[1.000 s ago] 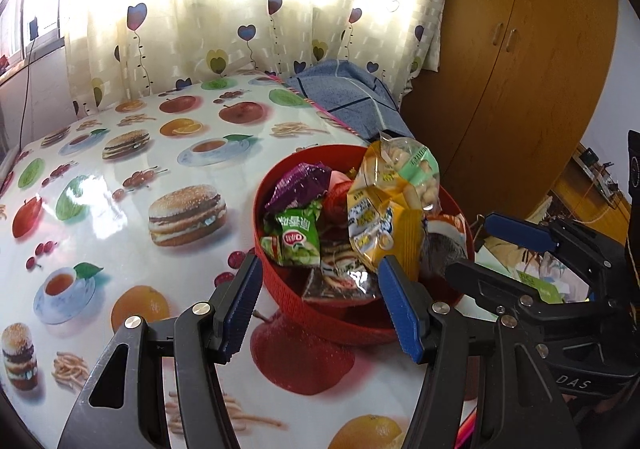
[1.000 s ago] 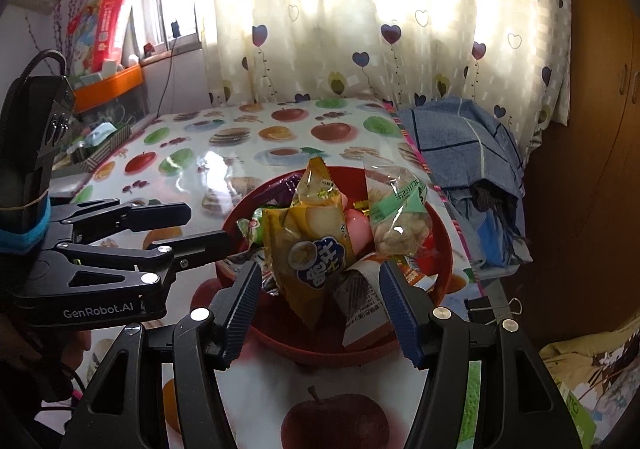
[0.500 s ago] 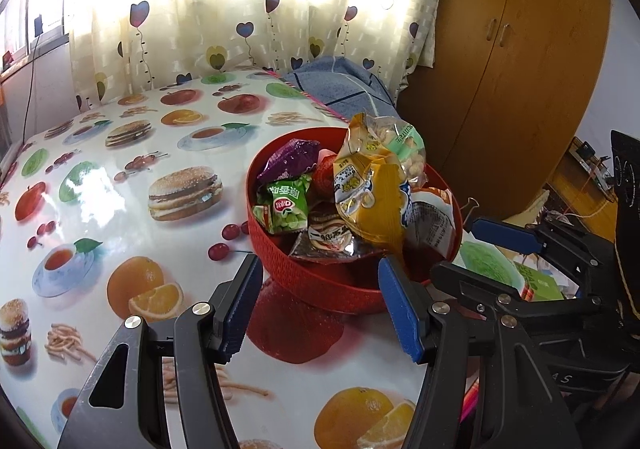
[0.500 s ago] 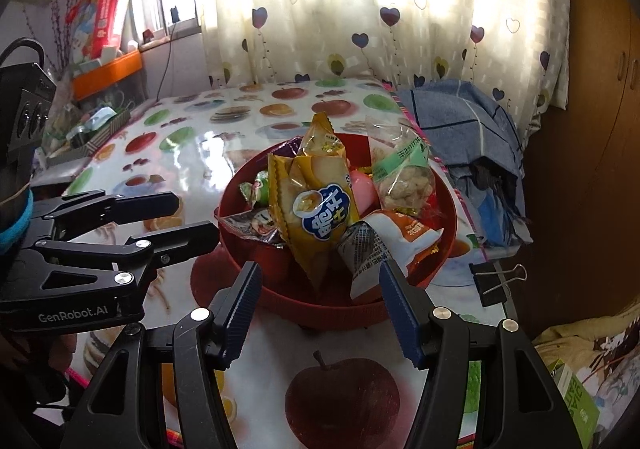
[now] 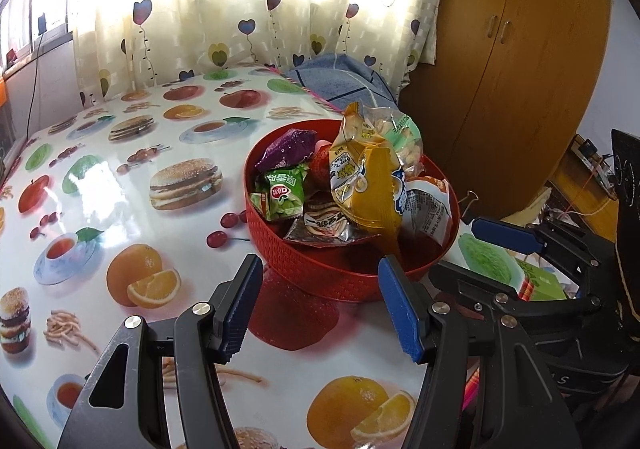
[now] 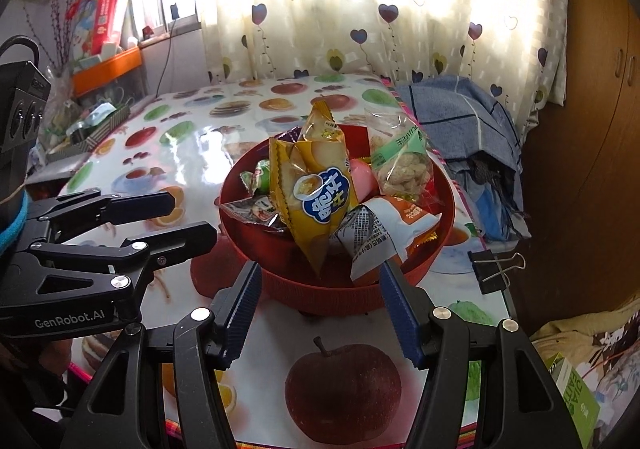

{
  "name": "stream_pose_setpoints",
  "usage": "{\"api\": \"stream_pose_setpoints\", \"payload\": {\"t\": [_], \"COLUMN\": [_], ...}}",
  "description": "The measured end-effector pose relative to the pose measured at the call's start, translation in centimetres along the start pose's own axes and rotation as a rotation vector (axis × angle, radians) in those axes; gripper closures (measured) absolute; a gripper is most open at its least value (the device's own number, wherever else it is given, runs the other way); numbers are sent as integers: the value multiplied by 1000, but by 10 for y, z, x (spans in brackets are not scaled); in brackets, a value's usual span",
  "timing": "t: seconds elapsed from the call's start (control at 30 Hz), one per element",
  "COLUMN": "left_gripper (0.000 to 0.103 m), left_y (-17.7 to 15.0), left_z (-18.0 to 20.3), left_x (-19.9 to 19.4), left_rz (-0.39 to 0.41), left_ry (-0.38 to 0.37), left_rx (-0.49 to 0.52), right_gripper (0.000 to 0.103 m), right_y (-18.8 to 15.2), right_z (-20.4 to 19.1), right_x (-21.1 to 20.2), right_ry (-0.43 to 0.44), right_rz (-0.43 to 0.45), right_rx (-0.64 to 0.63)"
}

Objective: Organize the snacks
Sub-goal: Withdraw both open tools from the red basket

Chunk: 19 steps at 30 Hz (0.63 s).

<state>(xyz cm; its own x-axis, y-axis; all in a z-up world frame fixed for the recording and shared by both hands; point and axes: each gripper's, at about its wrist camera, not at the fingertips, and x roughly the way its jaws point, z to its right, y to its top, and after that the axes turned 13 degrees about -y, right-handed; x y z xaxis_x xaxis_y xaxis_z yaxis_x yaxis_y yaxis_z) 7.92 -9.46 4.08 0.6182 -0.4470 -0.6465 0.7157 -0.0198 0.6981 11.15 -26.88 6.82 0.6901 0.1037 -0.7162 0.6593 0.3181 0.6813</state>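
Snacks fill a red basket sitting centre frame on the table, which has a glossy fruit-and-burger print cloth, near its right edge. Largest to smallest in the basket: yellow biscuit bag standing upright in the middle, clear bag of puffed bites upper right, white-orange packet leaning on the front rim, purple pack at back left, green pack below it. Left gripper lower centre, jaws apart, nothing between them, short of the basket. Right gripper same: parted, empty, just before the front rim. Black binder clip on the table edge, right of the basket.
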Motion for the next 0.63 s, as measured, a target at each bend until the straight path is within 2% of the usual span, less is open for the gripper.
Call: {"api": "stream_pose_setpoints", "payload": {"t": [0.63], "left_gripper": [42], "left_y": [-3], "left_z": [-2], "left_x": [8], "left_rz": [-13], "left_ry": [-32], "left_rx": [-17], "right_gripper": [42], "right_y": [-7], "right_z": [7], "right_x": [3], "right_ry": [-5], "right_rz": [-9], "right_rx": [16]}}
